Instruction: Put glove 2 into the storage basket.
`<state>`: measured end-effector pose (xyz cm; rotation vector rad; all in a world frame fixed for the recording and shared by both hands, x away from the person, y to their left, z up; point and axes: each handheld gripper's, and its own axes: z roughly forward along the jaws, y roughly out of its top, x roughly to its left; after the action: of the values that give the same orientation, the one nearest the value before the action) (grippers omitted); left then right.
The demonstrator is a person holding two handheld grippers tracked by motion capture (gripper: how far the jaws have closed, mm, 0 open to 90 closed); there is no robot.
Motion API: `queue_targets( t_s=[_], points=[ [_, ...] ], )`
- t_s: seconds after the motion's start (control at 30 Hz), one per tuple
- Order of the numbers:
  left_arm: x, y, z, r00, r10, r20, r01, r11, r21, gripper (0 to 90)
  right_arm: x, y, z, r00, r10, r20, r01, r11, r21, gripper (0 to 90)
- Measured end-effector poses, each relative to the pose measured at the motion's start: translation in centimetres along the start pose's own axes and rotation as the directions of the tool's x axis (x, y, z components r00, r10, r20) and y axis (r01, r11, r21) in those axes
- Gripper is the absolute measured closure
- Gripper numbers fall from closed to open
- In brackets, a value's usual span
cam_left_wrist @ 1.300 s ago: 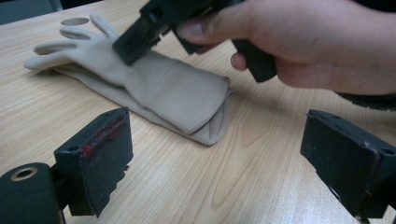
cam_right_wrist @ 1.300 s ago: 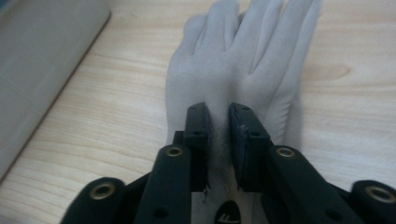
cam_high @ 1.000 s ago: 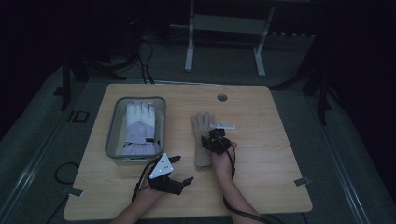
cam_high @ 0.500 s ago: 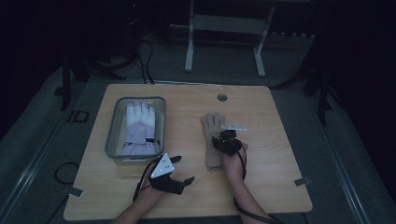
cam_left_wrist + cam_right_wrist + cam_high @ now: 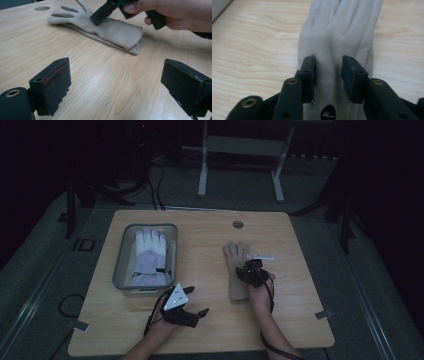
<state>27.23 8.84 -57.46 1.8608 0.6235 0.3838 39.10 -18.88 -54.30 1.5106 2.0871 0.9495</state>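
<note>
Right claw (image 5: 328,77) hovers over the beige glove (image 5: 237,270), jaws apart on either side of the wrist part, not pressing it; they have just been opening a little. Left claw (image 5: 115,85) rests low over bare wood near the front edge, jaws wide apart with nothing between them. Around the wooden table (image 5: 210,330) the room is dark, with grey floor and a metal stand behind. On the table's left stands a clear bin (image 5: 120,270) with a white glove (image 5: 149,255) inside. The beige glove lies flat right of the middle, fingers pointing away from the person, its cloth smooth and soft, cuff open.
</note>
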Motion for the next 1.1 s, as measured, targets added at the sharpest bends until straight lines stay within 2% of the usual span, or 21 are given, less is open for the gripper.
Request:
queue_targets(
  t_s=[0.1,0.13,0.17,0.23,0.27,0.33,0.4,0.43,0.47,0.53,0.63,0.7,0.77,0.8,0.83,0.9,0.93,1.0,1.07,1.1],
  points=[
    [0.2,0.2,0.0,0.9999,-0.014,-0.004,0.014,0.9999,0.002,9.3,-0.1,0.3,-0.6,0.9999,-0.013,-0.005,0.013,1.000,-0.013,56.3],
    [0.1,0.5,-0.1,1.0000,0.002,-0.009,-0.002,1.0000,-0.007,9.3,-0.4,0.7,-1.3,0.9987,-0.035,-0.037,0.033,0.999,-0.041,48.4],
    [0.0,0.7,-0.1,0.9998,0.015,-0.016,-0.016,0.9998,-0.012,9.3,-0.6,0.9,-1.7,0.9984,-0.049,-0.029,0.048,0.997,-0.056,46.9],
    [-0.1,1.1,-0.2,0.9996,0.023,-0.018,-0.023,0.9997,-0.008,9.3,-1.3,1.5,-2.6,0.9952,-0.062,-0.076,0.055,0.995,-0.085,37.0],
    [-0.1,1.1,-0.2,0.9996,0.023,-0.018,-0.023,0.9997,-0.008,9.3,-1.7,1.8,-3.0,0.9947,-0.053,-0.089,0.045,0.995,-0.088,34.4],
    [-0.1,1.5,0.0,0.9996,0.016,-0.025,-0.016,0.9999,0.001,9.3,-2.6,2.4,-3.8,0.9868,-0.039,-0.157,0.023,0.995,-0.100,21.2],
    [0.0,1.9,0.3,0.9999,0.000,-0.013,0.000,0.9995,0.031,9.3,-3.3,2.8,-4.5,0.9801,-0.073,-0.185,0.054,0.993,-0.105,11.8],
    [0.1,2.0,0.5,0.9999,-0.014,0.006,0.013,0.9987,0.050,9.3,-3.5,2.9,-4.9,0.9757,-0.089,-0.200,0.070,0.993,-0.100,12.2],
    [0.0,2.2,0.7,0.9997,-0.023,0.005,0.023,0.9981,0.058,9.3,-3.8,3.0,-5.3,0.9747,-0.093,-0.203,0.072,0.991,-0.109,13.3],
    [0.0,2.5,1.1,0.9991,-0.037,0.023,0.035,0.9964,0.077,9.3,-4.4,3.1,-5.8,0.9631,-0.092,-0.253,0.059,0.989,-0.132,14.6],
    [-0.2,2.8,1.8,0.9985,-0.040,0.038,0.036,0.9931,0.112,9.3,-5.2,3.1,-6.1,0.9575,-0.165,-0.237,0.133,0.981,-0.142,14.6],
    [-0.2,3.0,2.3,0.9974,-0.042,0.058,0.035,0.9922,0.120,9.3,-5.7,2.9,-6.0,0.9553,-0.158,-0.250,0.129,0.983,-0.129,14.8],
    [-0.2,3.1,2.5,0.9981,-0.039,0.047,0.032,0.9905,0.134,9.3,-6.3,2.8,-5.9,0.9566,-0.131,-0.260,0.114,0.990,-0.081,17.1],
    [-0.1,3.4,2.9,0.9972,-0.040,0.063,0.030,0.9879,0.152,9.3,-6.5,2.7,-5.9,0.9564,-0.109,-0.271,0.093,0.993,-0.070,16.8],
    [-0.1,3.6,3.1,0.9978,-0.033,0.057,0.024,0.9869,0.160,9.3,-6.7,2.6,-5.9,0.9533,-0.096,-0.286,0.078,0.994,-0.075,14.4],
    [0.0,3.7,3.3,0.9970,-0.030,0.072,0.018,0.9866,0.162,9.4,-6.8,2.6,-5.9,0.9517,-0.102,-0.289,0.086,0.994,-0.067,11.7],
    [-0.3,4.1,3.5,0.9975,0.002,0.071,-0.013,0.9876,0.157,10.2,-6.8,2.7,-5.9,0.9546,-0.099,-0.281,0.080,0.994,-0.081,11.7],
    [-0.4,4.3,3.7,0.9971,0.014,0.074,-0.026,0.9876,0.155,13.5,-6.8,2.9,-5.8,0.9516,-0.107,-0.288,0.087,0.993,-0.081,11.7],
    [-0.9,5.1,4.5,0.9928,0.049,0.109,-0.065,0.9858,0.154,13.6,-6.9,3.4,-5.7,0.9565,-0.100,-0.274,0.080,0.993,-0.084,15.2],
    [-0.9,5.1,4.5,0.9928,0.049,0.109,-0.065,0.9858,0.154,14.0,-6.9,3.4,-5.7,0.9565,-0.100,-0.274,0.080,0.993,-0.084,15.2]
  ],
)
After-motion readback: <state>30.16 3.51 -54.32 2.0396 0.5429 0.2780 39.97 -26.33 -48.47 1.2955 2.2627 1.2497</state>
